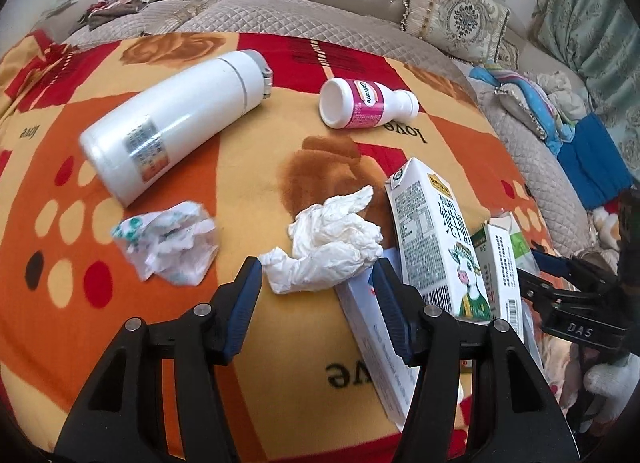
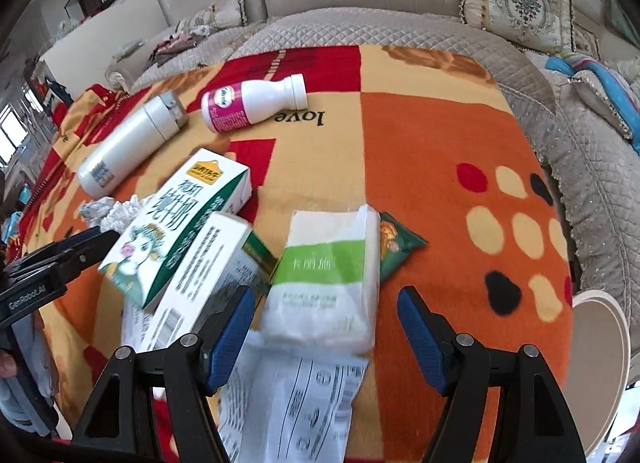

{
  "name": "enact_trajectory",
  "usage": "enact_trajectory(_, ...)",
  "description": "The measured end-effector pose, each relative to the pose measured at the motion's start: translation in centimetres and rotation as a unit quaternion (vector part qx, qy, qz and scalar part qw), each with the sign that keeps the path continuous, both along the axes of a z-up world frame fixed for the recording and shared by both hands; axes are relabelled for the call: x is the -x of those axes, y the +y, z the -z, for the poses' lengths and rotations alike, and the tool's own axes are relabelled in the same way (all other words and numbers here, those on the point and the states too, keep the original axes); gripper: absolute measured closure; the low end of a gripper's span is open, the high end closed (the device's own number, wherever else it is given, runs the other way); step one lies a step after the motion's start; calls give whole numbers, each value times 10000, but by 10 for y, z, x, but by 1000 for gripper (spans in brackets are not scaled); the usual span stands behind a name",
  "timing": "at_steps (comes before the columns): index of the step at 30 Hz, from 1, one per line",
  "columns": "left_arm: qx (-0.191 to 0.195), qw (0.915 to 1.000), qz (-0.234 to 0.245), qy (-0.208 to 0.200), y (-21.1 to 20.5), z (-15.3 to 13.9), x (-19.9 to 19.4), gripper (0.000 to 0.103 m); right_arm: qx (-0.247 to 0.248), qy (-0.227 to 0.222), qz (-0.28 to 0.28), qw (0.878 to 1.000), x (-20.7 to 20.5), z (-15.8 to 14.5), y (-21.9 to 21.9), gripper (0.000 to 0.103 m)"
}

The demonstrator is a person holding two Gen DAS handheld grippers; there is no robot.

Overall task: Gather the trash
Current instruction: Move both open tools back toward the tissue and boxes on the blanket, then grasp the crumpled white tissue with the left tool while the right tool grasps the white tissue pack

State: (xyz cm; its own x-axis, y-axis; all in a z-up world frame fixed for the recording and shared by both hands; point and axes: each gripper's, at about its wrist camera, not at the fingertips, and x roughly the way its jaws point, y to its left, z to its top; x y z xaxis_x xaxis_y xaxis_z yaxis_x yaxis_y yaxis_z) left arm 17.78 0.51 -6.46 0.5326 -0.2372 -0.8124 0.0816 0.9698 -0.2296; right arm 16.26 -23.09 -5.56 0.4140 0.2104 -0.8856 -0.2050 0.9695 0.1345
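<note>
My left gripper (image 1: 318, 275) is open, its fingertips on either side of the near end of a crumpled white tissue (image 1: 332, 239). A crumpled wrapper with green print (image 1: 168, 241) lies to its left. A milk carton (image 1: 436, 239) lies to the right; it also shows in the right wrist view (image 2: 180, 219) beside a white and green box (image 2: 208, 275). My right gripper (image 2: 326, 307) is open over a tissue pack with a green band (image 2: 328, 279). A small green snack packet (image 2: 396, 243) lies behind the pack.
A white thermos (image 1: 176, 119) and a white bottle with a pink label (image 1: 364, 103) lie farther back on the orange and red blanket (image 2: 440, 143). A white printed bag (image 2: 296, 403) lies under the right gripper. A sofa with cushions (image 1: 452, 11) lies behind. A white round rim (image 2: 604, 363) sits at the right.
</note>
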Motion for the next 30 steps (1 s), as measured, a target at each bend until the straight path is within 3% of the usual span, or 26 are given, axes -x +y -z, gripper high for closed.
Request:
enact_trajectory(3, -117, 9999, 66, -11, -8, 3, -6, 47, -36, 59, 19, 10000, -6, 8, -2, 32)
enact_trajectory(6, -72, 9999, 67, -42, -9, 5, -7, 48, -106, 1, -29, 9999, -3, 10, -4, 53)
enact_trajectory(7, -24, 10000, 64, -60, -9, 5, -7, 58, -137, -19, -35, 9999, -1, 9, -6, 54)
enact_trajectory(8, 3, 10000, 63, -71, -8, 5, -7, 75, -207, -59, -47, 9998, 2, 7, -9, 55)
enact_trajectory(12, 48, 9999, -52, -110, -2, 1, -3, 89, -467, -317, -110, 9983, 16, -7, -19, 57)
enact_trajectory(21, 214, 9984, -58, -525, 7, -39, 33, 90, -719, -507, 31, 9961, 51, -28, -48, 57)
enact_trajectory(30, 245, 9959, 309, -812, -27, -65, 73, 90, -780, -616, 113, 9950, 81, -37, -61, 57)
